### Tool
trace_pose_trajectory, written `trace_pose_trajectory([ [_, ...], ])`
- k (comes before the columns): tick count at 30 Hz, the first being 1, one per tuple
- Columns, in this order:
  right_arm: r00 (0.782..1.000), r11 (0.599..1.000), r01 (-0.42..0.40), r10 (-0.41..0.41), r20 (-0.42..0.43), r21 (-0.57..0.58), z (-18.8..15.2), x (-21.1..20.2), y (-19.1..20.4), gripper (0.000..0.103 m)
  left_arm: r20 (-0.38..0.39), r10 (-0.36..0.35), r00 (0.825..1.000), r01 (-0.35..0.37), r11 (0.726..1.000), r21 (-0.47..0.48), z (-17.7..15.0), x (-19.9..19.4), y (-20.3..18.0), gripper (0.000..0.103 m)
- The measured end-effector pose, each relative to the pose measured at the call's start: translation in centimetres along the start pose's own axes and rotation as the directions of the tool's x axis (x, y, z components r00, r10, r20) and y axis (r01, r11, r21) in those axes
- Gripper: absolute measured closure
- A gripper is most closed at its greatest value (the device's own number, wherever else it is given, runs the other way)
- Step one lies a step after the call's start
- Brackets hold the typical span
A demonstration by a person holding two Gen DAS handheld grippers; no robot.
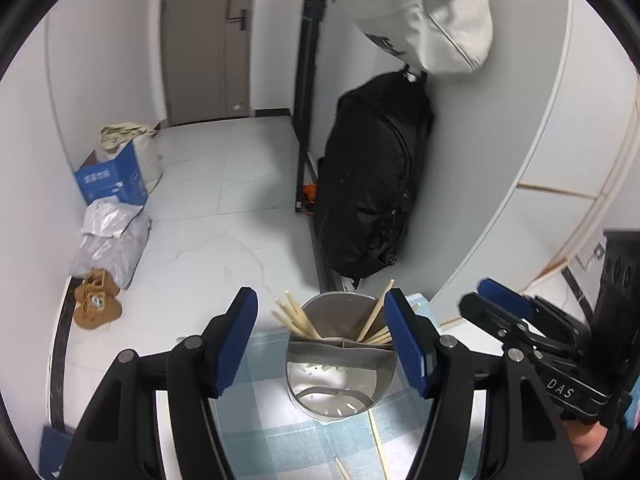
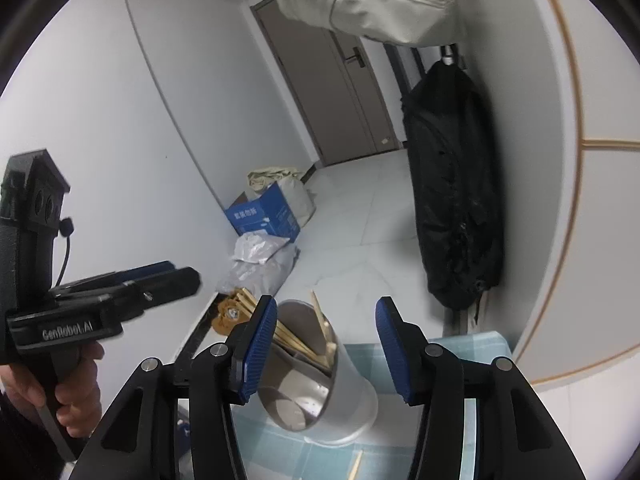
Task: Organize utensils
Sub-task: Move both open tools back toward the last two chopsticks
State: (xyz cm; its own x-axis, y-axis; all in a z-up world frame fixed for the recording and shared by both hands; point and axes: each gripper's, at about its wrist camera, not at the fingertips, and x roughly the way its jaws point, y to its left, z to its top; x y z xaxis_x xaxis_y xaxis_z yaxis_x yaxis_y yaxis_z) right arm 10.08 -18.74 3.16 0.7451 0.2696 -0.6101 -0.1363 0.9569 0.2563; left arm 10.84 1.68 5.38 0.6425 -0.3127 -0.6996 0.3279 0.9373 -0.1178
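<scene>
Near the worktop [image 1: 256, 440] far edge stands the metal holder [image 1: 340, 368] with chopsticks [image 1: 298, 320], loose chopsticks [image 1: 378, 444] in front, both left gripper [image 1: 322, 344] and right gripper [image 2: 326, 352] spread, gripping nothing

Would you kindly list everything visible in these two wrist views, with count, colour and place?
utensil holder: one, grey metal, divided, on the table between the left claw's fingers
chopsticks: several, pale wood, upright in the holder's far compartments
loose chopsticks: at least two, pale wood, on the cloth by the holder
tablecloth: one, blue-white check
cardboard box: one, blue, on the floor by the wall
plastic bags: grey-white pile, beside the box
slippers: a pair, tan, on the floor
black bag: one, hanging on the wall
white bag: one, above it
door: one, brown, far end
left claw: open, blue pads
right claw: open, blue pads
hand: one, gripping the left claw's handle
</scene>
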Motion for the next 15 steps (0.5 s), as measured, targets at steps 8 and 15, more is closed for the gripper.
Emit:
trace_pose_trajectory([
  [8,0.999,0.999,0.025,-0.026,0.031,0.034,-1.1,-3.1,-0.8,0.044,0.051,0.081,0.995,-0.080,0.996,-0.024,-1.2,-2.0,-0.2,0.030],
  [15,0.997,1.000,0.026,-0.027,0.079,0.012,-1.9,-5.0,0.0,0.029,0.090,0.103,0.991,-0.101,0.995,-0.023,-2.7,-3.9,-0.5,0.030],
])
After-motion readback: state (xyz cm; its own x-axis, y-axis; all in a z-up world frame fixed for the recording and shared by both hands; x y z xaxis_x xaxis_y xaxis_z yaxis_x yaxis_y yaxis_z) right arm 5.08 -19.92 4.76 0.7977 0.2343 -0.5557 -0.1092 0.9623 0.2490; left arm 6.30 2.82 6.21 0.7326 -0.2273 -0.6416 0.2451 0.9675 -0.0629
